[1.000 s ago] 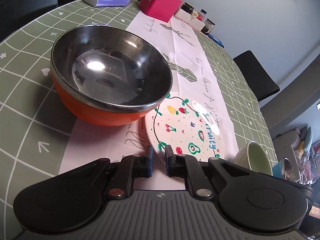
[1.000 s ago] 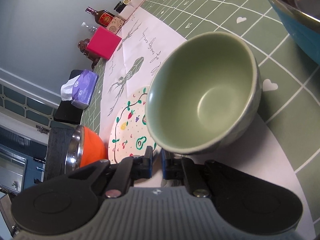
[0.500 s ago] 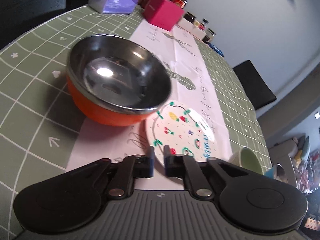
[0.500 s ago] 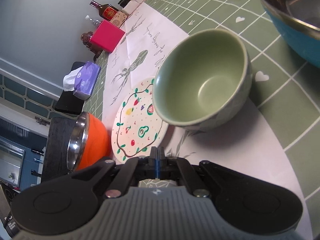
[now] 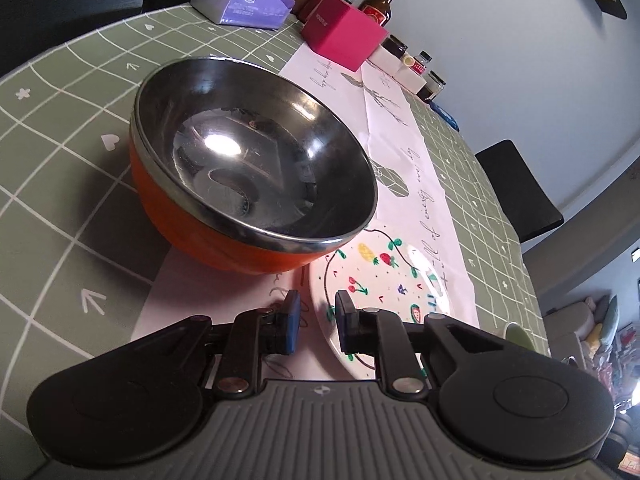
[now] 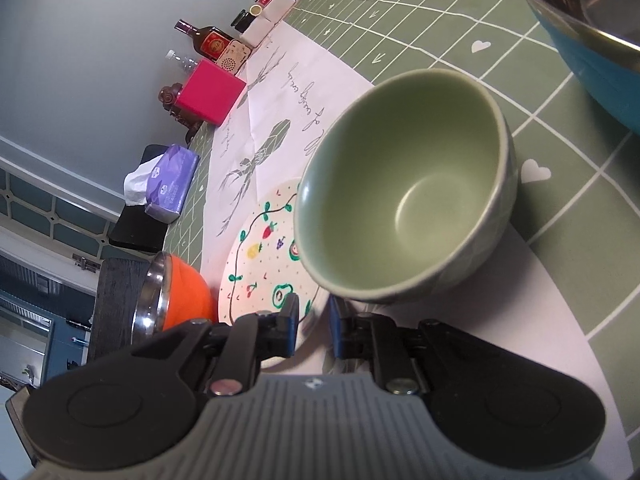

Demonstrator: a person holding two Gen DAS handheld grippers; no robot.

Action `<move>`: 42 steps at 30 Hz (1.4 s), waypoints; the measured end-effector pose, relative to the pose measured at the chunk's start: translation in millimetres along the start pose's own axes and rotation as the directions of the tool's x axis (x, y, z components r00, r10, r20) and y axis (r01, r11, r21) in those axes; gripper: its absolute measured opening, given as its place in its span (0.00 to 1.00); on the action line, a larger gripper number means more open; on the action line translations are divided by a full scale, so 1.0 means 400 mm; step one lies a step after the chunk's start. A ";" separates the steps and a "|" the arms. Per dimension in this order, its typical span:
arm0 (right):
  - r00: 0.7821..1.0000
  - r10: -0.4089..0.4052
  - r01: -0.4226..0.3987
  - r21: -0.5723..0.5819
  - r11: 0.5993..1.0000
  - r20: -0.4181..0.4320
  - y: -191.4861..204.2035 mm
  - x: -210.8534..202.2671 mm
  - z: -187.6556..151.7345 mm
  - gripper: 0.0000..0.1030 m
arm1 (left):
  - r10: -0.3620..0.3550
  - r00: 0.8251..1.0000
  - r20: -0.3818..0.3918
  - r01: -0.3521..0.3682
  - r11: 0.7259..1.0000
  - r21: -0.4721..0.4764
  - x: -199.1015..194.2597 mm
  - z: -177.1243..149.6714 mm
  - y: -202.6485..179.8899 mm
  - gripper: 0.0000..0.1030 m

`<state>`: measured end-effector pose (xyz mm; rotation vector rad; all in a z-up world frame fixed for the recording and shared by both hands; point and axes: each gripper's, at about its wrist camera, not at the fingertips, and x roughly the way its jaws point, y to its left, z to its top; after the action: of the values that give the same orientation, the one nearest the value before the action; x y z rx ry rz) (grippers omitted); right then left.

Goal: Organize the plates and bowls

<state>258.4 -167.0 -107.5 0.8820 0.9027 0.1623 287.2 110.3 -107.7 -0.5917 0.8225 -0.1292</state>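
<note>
Left wrist view: the left gripper (image 5: pixel 316 320) sits at 6 o'clock, jaws a narrow gap apart and holding nothing; the near rim of the fruit-painted plate (image 5: pixel 384 280) lies in line with that gap, though whether the pads touch it cannot be told. The orange bowl (image 5: pixel 256 168), steel-lined, stands at 10 o'clock of the plate, its rim overhanging the plate's edge. Both rest on a white paper runner (image 5: pixel 404 160) over a green checked tablecloth (image 5: pixel 48 160). At 12 o'clock: a purple tissue pack (image 5: pixel 244 0), a pink box (image 5: pixel 344 36), bottles (image 5: pixel 380 6). Right wrist view: the right gripper (image 6: pixel 314 324) sits at 6 o'clock, jaws opening, a slim gap with nothing between them. The green bowl (image 6: pixel 408 196) stands upright just beyond the fingertips, overlapping the plate (image 6: pixel 260 264) at its 9 o'clock side. The orange bowl (image 6: pixel 180 296) shows at 9 o'clock; a blue bowl (image 6: pixel 592 40) at 2 o'clock.
</note>
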 end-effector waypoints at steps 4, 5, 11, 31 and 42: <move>1.000 0.003 -0.003 0.015 1.000 -0.002 -0.010 0.002 0.003 0.06 | -0.003 1.000 -0.011 0.003 1.000 0.008 0.002 -0.003 -0.009 0.16; 1.000 0.009 -0.009 0.016 1.000 -0.003 -0.015 0.002 0.004 0.06 | 0.002 1.000 -0.010 -0.002 1.000 0.016 0.002 -0.006 -0.010 0.15; 1.000 0.003 -0.003 -0.005 1.000 -0.007 -0.013 -0.008 -0.001 0.05 | 0.011 1.000 -0.028 -0.010 1.000 0.022 -0.008 -0.013 -0.010 0.11; 0.990 -0.059 0.051 -0.070 0.996 -0.129 -0.013 -0.128 -0.088 0.09 | 0.063 0.993 -0.097 -0.050 0.989 0.136 -0.143 -0.101 -0.040 0.02; 0.996 -0.082 0.078 -0.146 0.986 -0.021 -0.024 -0.130 -0.013 0.29 | 0.056 0.998 0.021 -0.060 0.944 0.324 -0.087 -0.036 -0.061 0.25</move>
<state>219.6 -194.5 -83.9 0.7090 0.9377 0.1685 255.9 95.1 -79.5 -0.2565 0.7861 -0.2028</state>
